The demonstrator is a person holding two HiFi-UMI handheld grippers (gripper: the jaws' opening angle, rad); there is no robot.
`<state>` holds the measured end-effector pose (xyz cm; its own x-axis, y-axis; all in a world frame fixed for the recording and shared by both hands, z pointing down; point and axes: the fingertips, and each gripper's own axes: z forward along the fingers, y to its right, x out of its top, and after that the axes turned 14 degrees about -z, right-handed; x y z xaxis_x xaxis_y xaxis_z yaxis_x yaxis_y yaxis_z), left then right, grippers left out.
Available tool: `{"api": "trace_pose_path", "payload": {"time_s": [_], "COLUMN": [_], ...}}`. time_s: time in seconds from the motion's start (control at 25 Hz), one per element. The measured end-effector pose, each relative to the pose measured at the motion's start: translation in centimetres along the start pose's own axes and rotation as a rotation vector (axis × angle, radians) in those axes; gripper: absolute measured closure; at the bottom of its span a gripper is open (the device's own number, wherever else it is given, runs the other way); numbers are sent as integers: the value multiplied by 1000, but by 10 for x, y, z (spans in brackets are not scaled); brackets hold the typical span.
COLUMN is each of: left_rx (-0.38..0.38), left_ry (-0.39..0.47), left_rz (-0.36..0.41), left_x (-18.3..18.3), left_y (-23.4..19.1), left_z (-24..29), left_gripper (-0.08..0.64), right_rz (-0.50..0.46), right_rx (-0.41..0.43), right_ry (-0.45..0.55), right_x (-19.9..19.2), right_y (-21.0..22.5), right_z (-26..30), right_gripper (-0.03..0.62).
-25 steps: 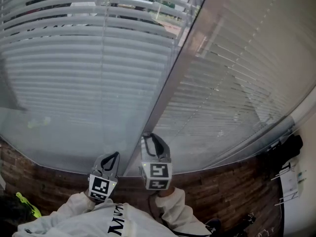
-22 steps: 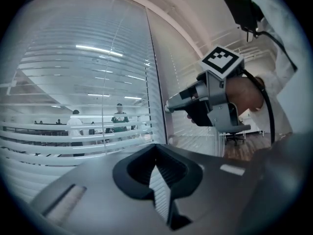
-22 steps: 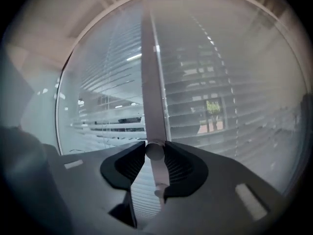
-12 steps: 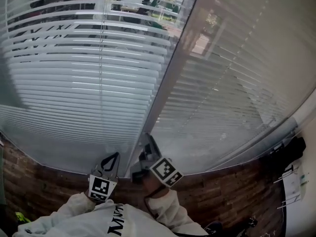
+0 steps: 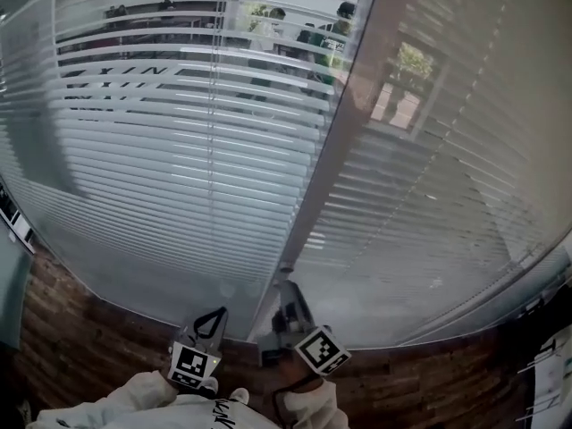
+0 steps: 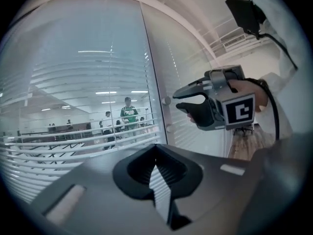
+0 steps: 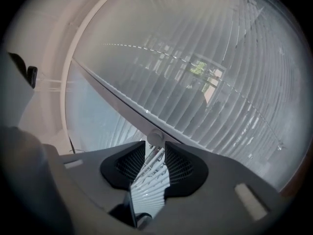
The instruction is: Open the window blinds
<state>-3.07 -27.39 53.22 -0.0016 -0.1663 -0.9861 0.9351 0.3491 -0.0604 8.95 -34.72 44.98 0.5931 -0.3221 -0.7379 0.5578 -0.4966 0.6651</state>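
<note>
pinching the round white knob (image 7: 155, 138), right gripper (image 7: 154, 148) faces thin horizontal slats (image 5: 161, 150); left gripper (image 6: 156, 154) closed.

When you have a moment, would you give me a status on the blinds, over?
Left gripper shut, empty. Right gripper pinching the frame knob. Blinds partly open, people visible beyond. Nothing in the way.
</note>
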Motion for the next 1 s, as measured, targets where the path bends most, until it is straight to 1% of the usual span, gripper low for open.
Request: {"api": "trace_pose_path", "payload": {"time_s": [0.04,0.12,0.2,0.28,0.4,0.6,0.76,0.88,1.0], "left_rx": [3,1,-11,-35,-80,-136,-168,-205,-241], "left_ry": [-7,-15,-22,-25,-1,25,50,74,88], "left_rz": [5,16,25,34,45,44,30,33,27], "left_x": [-4,-5,-3,-2,2,10,-6,-5,5], "left_y": [0,1,5,12,22,14,-7,-29,-37], "left_z": [-3,-3,6,17,21,-19,-59,-97,-135], "left_gripper": [560,560,560,560,560,560,560,560,560], "right_rz": [-27,-74,-103,-123,-145,-181,-213,-256,-303], "right_rx": [2,-11,-33,-65,-106,-159,-212,-252,-293], "right_ry": [-10,-31,-52,-72,-99,-95,-70,-38,-10], "right_x": [-6,-16,-23,-30,-45,-74,-112,-139,-153], "right_y": [2,12,23,35,42,8,-13,-47,-86], "right_z": [-7,-20,-33,-46,-64,-85,-103,-117,-139], "right_gripper": [474,514,547,553,564,585,591,591,591]}}
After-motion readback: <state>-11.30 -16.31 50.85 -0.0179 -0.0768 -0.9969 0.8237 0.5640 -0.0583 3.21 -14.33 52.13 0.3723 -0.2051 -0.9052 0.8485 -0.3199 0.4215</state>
